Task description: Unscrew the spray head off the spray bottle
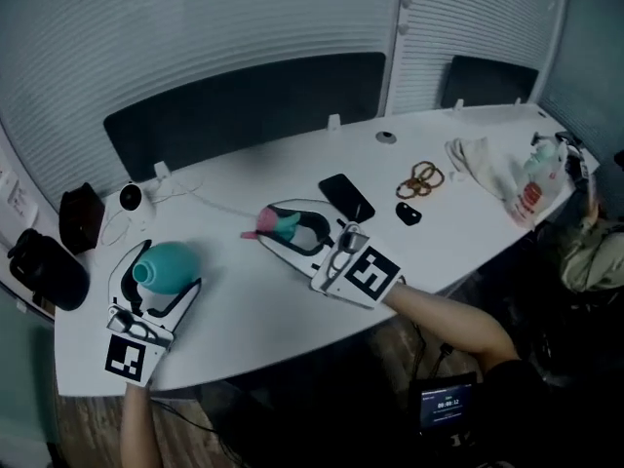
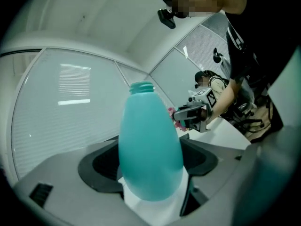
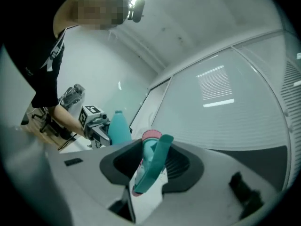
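Left gripper point(image 1: 164, 279): fingers point(image 2: 99, 168) spread wide, pressed on the fat belly of the teal spray bottle point(image 2: 150, 149). The bottle points away along the fingers. Its neck point(image 2: 142, 86) is bare and open, so the head is already off.

Right gripper point(image 1: 288, 227): fingers about half open, clamped on the spray head point(image 3: 150, 166). Teal trigger faces out, pink parts show at top and bottom. The head is well apart from the bottle.

Risks, my read:
- The bottle is smooth and egg-shaped and gripped on a curved flank. A squeeze or jolt could pop it out forward onto the desk point(image 1: 253, 300).
- The open neck lies roughly level, so any liquid inside could run out if it tips lower. The teal wall is opaque, so I can't tell if there's any.
- The head is held on a narrow, uneven part. It could pivot in the grip or drop if set down carelessly.

Outward: both grippers are over the near side of the white desk, bottle near-left, head near the centre. A black phone point(image 1: 346, 196) lies just behind the right gripper. Brown rings point(image 1: 421, 178) and a plastic bag point(image 1: 507, 178) are farther right, clear of the work. A small round camera point(image 1: 130, 198) sits behind the left gripper.
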`<state>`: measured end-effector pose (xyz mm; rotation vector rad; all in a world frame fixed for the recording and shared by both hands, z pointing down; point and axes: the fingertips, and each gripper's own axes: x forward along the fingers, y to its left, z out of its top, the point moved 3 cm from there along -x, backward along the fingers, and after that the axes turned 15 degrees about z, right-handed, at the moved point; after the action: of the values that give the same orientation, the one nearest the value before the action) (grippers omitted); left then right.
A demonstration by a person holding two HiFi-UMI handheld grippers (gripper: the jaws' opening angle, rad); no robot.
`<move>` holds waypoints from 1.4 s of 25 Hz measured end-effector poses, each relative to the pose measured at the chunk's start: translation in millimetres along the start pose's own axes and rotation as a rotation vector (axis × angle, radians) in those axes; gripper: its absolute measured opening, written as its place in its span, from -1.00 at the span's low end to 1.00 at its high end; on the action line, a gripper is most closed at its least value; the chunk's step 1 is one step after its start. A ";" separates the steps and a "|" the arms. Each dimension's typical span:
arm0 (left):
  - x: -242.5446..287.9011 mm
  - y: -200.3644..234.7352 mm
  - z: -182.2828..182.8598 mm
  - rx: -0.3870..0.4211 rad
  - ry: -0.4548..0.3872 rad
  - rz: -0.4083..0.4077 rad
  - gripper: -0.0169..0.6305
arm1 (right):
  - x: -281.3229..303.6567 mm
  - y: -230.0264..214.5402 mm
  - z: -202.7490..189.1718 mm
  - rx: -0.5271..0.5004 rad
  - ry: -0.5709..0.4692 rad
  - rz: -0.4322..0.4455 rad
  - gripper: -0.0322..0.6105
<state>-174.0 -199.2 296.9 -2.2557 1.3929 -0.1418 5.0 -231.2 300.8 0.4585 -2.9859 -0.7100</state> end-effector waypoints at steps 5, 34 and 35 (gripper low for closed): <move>-0.5 -13.6 9.8 -0.040 -0.069 0.005 0.26 | 1.7 16.0 27.1 -0.012 -0.114 0.001 -0.49; -45.7 -93.2 9.5 0.036 -0.010 -0.114 0.26 | -47.9 99.0 41.5 0.128 -0.239 -0.009 -0.49; -46.5 -93.3 9.5 0.036 -0.009 -0.115 0.26 | -48.2 99.2 42.8 0.129 -0.241 -0.013 -0.49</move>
<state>-117.0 -121.6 337.9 -2.3042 1.2460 -0.1930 19.3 -113.9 308.2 0.4263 -3.2719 -0.6166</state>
